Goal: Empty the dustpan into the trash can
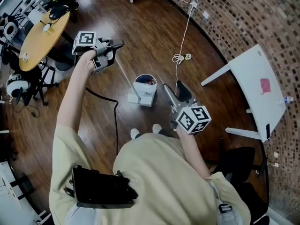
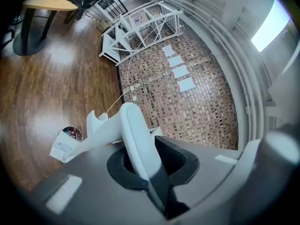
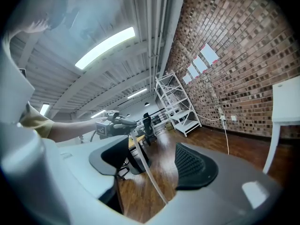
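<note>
My left gripper point(image 1: 115, 47) is held out at the upper left, shut on the broad white handle of the dustpan point(image 2: 133, 135). In the left gripper view that white part arches out of the jaws and runs down-left towards the small round trash can point(image 2: 70, 134). The trash can point(image 1: 145, 82) stands on the wood floor between the grippers, with coloured scraps inside and a white box-like part point(image 1: 139, 97) against it. My right gripper point(image 1: 172, 92) sits right of the can, shut on a thin white strip point(image 3: 143, 168) that slants up towards the left gripper point(image 3: 112, 122).
A white table point(image 1: 255, 86) stands on the right by the curved brick wall. A white cable point(image 1: 183, 41) lies coiled on the floor beyond the can. A round wooden table point(image 1: 40, 39) with chairs is at the upper left, and white shelving point(image 2: 140, 27) stands by the wall.
</note>
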`<action>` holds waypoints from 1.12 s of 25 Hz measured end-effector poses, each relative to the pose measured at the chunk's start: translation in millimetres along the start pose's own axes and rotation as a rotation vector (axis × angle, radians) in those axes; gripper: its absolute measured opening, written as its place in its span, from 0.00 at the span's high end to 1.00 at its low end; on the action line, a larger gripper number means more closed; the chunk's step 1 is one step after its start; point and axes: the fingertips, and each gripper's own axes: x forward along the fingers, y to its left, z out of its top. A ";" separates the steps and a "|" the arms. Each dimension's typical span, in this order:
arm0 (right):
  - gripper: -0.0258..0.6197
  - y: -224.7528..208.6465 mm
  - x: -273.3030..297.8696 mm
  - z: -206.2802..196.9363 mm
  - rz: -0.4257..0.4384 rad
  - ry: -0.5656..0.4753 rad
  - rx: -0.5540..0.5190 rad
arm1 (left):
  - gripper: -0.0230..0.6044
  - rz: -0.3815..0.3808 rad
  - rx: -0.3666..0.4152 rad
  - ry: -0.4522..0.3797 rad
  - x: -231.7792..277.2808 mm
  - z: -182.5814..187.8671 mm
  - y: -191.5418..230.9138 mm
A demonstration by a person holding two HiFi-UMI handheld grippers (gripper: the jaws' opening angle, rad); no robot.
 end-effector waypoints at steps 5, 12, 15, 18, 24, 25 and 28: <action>0.50 -19.0 9.9 12.9 0.028 0.010 -0.028 | 0.91 -0.019 -0.012 0.005 30.9 21.6 -11.6; 0.50 -36.3 51.7 25.8 0.000 0.001 -0.031 | 0.92 -0.135 -0.093 -0.022 66.5 91.1 -15.4; 0.50 -43.6 82.0 33.5 -0.051 -0.017 -0.030 | 0.91 -0.184 -0.140 -0.029 80.7 138.4 -9.1; 0.50 -47.4 107.9 41.5 -0.093 -0.037 -0.029 | 0.91 -0.215 -0.201 -0.031 103.6 180.0 0.4; 0.50 -41.6 156.9 69.1 -0.136 -0.076 -0.055 | 0.91 -0.252 -0.280 -0.021 145.2 244.7 10.5; 0.50 -42.9 161.1 72.5 -0.145 -0.079 -0.058 | 0.91 -0.253 -0.293 -0.022 152.6 254.2 13.6; 0.50 -50.8 170.1 80.7 -0.168 -0.087 -0.062 | 0.91 -0.252 -0.333 -0.027 172.1 282.4 22.5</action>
